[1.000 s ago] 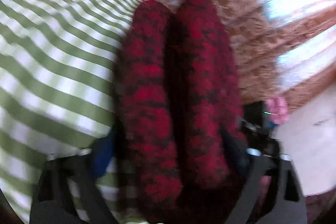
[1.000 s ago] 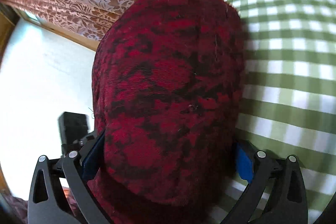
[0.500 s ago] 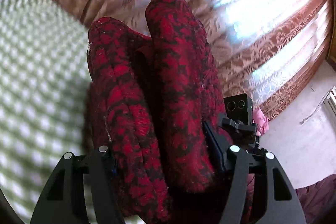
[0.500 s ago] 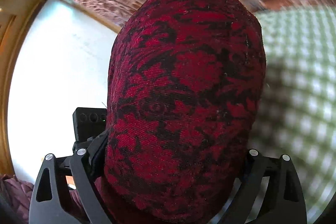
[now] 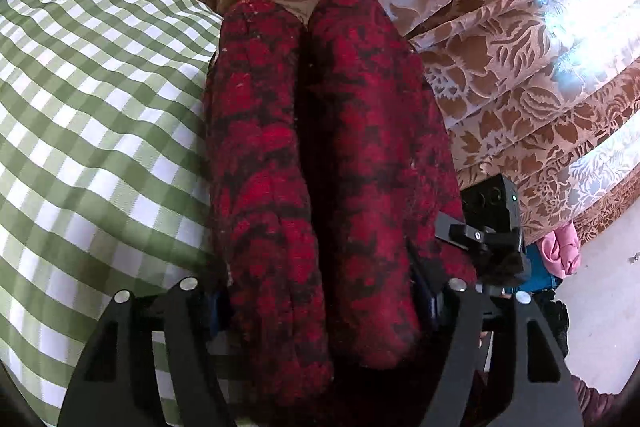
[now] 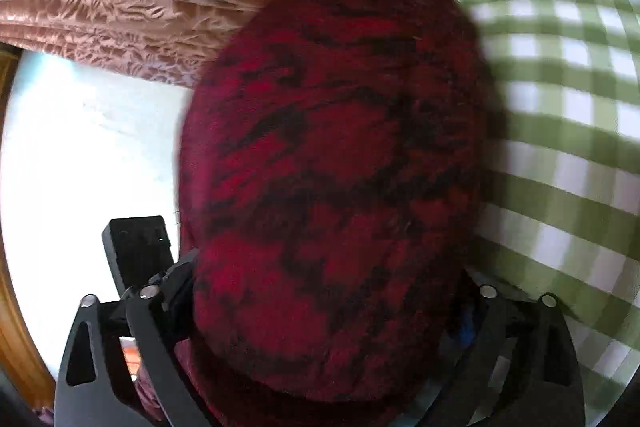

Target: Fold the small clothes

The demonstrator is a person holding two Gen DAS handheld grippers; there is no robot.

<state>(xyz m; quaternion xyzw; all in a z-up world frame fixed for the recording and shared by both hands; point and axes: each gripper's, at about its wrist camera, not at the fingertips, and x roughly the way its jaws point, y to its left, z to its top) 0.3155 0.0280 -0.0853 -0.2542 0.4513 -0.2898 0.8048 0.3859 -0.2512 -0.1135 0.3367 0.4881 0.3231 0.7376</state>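
Note:
A red and black fuzzy garment (image 5: pixel 320 167) is held up in the air by both grippers. In the left wrist view it hangs as two thick folds side by side, and my left gripper (image 5: pixel 324 303) is shut on its lower part. In the right wrist view the same garment (image 6: pixel 332 167) fills the middle as one broad rounded fold, and my right gripper (image 6: pixel 320 299) is shut on it. The fingertips of both grippers are hidden in the fabric. The right gripper's black body (image 5: pixel 496 227) shows at the garment's right in the left wrist view.
A green and white checked cloth (image 5: pixel 92 115) covers the surface, left in the left wrist view and right in the right wrist view (image 6: pixel 560 131). Brown patterned curtains (image 5: pixel 500 39) hang behind. A white floor (image 6: pixel 80 163) lies at left. A pink item (image 5: pixel 560 247) sits far right.
Both grippers tilted up toward the curtains and then came back down, carrying the garment. The checked cloth is in fuller view again. Both grips are unchanged.

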